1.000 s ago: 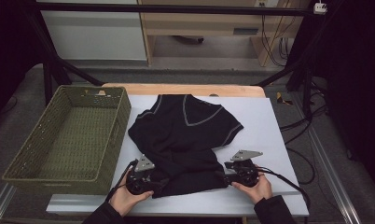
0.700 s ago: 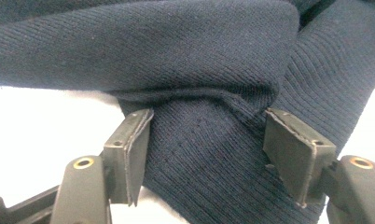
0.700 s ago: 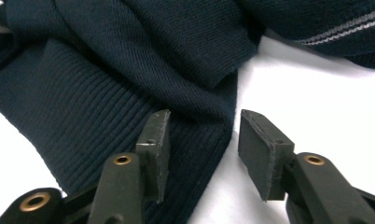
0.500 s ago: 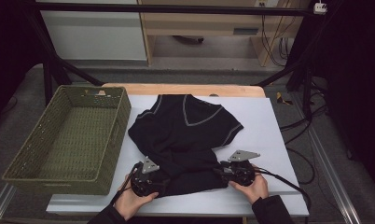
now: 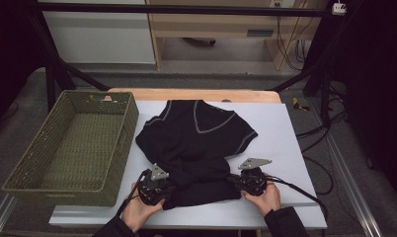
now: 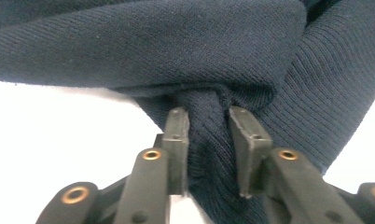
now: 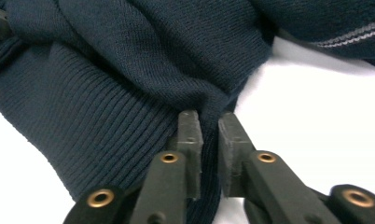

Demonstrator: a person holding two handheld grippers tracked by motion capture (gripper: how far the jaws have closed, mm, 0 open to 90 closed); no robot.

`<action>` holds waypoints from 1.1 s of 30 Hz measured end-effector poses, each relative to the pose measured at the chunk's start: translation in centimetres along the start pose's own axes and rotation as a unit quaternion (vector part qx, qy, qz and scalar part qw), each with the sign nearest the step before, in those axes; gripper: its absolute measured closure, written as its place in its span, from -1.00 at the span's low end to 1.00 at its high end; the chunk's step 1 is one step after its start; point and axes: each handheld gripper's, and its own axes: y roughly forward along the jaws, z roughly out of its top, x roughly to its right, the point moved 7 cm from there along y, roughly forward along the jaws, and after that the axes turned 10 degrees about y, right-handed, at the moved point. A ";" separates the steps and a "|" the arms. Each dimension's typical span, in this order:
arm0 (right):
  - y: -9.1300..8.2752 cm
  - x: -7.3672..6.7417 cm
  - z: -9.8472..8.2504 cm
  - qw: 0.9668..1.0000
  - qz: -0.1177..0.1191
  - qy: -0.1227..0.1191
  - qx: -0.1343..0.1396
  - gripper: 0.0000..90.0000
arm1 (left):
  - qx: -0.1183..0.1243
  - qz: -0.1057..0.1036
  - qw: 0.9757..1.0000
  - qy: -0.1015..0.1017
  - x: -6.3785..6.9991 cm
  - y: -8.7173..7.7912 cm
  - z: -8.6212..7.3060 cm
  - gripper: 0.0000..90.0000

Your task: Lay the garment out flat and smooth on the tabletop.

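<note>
High view: a dark V-neck sweater (image 5: 196, 148) lies on the white table (image 5: 285, 133) at centre frame, its lower part bunched toward the bottom edge; a green woven basket (image 5: 70, 148) stands at left, just beside it. The left gripper (image 5: 159, 190) and right gripper (image 5: 242, 181) meet the hem's two corners at lower centre.

Left gripper view: the jaws, which have just been closing, pinch a fold of the ribbed hem (image 6: 209, 140) at lower centre.

Right gripper view: the jaws, likewise just closing, clamp the hem's edge (image 7: 211, 121) at lower centre.
</note>
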 end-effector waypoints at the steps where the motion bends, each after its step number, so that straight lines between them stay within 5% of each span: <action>1: -0.1 0.0 0.0 1.000 0.002 0.005 -0.004 0.85 | 0.001 -0.001 1.000 0.000 -0.1 -0.1 0.0 0.61; 5: -1.6 0.1 0.6 1.000 0.018 0.023 0.001 0.87 | 0.013 -0.015 1.000 -0.016 -0.6 -0.9 0.2 0.69; 9: -3.8 0.3 1.3 0.999 0.022 0.019 0.017 0.87 | 0.049 -0.038 0.998 -0.031 -0.8 -2.7 0.8 0.70; 17: -8.5 0.5 2.9 0.998 0.021 0.033 0.044 0.86 | 0.055 -0.070 0.996 -0.015 0.3 -3.7 0.2 0.70; 21: -5.9 -0.3 1.2 1.000 0.016 0.014 -0.001 0.85 | 0.020 -0.053 0.998 0.005 0.3 -2.8 -1.5 0.67; 25: -3.1 -1.4 -0.7 0.999 0.019 0.009 -0.039 0.78 | 0.017 -0.052 0.998 0.021 0.2 -2.4 -2.7 0.60; 29: -2.5 -1.5 -1.0 0.999 0.027 0.011 -0.031 0.51 | 0.021 -0.046 0.998 0.026 0.3 -2.4 -2.5 0.53; 33: -3.7 -0.6 0.3 1.000 0.026 0.012 0.009 0.20 | 0.048 -0.041 0.998 0.006 -0.2 -2.4 -1.7 0.14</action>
